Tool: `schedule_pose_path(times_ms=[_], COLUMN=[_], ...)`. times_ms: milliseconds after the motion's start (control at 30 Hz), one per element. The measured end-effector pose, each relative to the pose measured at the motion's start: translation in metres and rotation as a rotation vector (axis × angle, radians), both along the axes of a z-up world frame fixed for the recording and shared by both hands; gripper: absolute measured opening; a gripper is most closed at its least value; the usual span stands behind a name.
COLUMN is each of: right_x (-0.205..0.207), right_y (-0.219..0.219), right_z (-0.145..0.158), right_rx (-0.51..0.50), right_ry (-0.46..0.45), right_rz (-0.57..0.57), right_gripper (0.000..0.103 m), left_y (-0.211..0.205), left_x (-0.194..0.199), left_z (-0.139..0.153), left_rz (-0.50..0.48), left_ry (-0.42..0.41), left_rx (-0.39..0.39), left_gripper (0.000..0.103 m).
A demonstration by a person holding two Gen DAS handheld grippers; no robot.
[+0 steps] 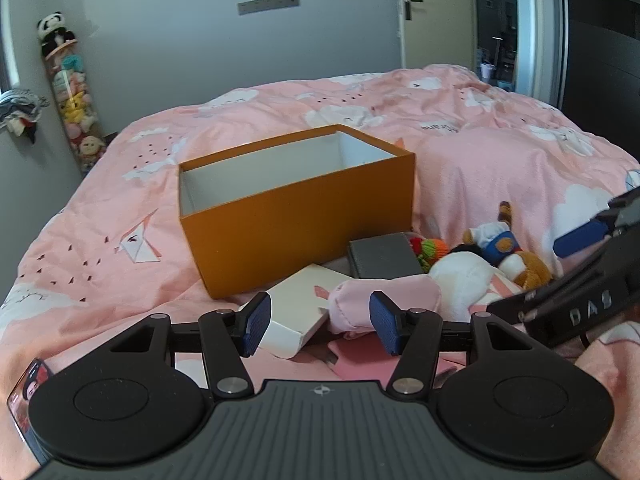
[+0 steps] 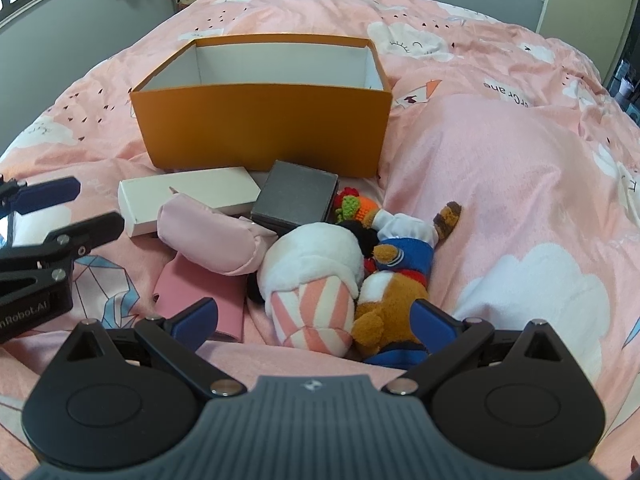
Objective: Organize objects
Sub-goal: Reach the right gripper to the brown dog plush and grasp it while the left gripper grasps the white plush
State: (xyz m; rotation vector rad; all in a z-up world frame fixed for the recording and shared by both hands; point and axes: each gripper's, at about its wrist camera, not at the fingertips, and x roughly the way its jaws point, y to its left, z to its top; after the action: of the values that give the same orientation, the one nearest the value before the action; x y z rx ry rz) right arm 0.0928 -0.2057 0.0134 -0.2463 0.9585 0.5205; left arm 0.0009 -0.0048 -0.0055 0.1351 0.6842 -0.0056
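Observation:
An open orange box (image 1: 296, 216) (image 2: 264, 128) stands empty on the pink bed. In front of it lie a white flat box (image 1: 296, 308) (image 2: 188, 196), a pink pouch (image 1: 384, 300) (image 2: 212, 240), a dark grey box (image 1: 384, 256) (image 2: 296, 198), a pink flat case (image 2: 200, 300), a white-and-pink striped plush (image 2: 316, 280), a brown bear plush in blue (image 2: 396, 280) and a small knitted toy (image 2: 356, 204). My left gripper (image 1: 320, 326) is open, just before the white box and pouch. My right gripper (image 2: 316, 320) is open, hovering over the plush toys.
The pink quilt (image 2: 500, 200) bulges to the right of the box. A phone (image 1: 28, 392) lies at the left near edge. A tube of plush toys (image 1: 76, 96) stands by the grey wall. A door (image 1: 436, 12) is at the back right.

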Motion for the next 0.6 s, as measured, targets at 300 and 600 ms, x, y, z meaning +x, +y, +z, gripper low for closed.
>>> schedule_pose_path(times_ms=[300, 600], right_x=[0.026, 0.043], right_y=[-0.030, -0.045], right_z=[-0.003, -0.006], right_rx=[0.037, 0.036], right_ry=[0.089, 0.112], right_rz=[-0.114, -0.150], right_gripper=[0.067, 0.039], left_y=[0.004, -0.023], left_x=[0.029, 0.081], left_z=[0.006, 0.014], left_rz=[-0.104, -0.282], left_ry=[0.079, 0.208], left_rx=[-0.064, -0.216], left_gripper=[0.058, 0.058])
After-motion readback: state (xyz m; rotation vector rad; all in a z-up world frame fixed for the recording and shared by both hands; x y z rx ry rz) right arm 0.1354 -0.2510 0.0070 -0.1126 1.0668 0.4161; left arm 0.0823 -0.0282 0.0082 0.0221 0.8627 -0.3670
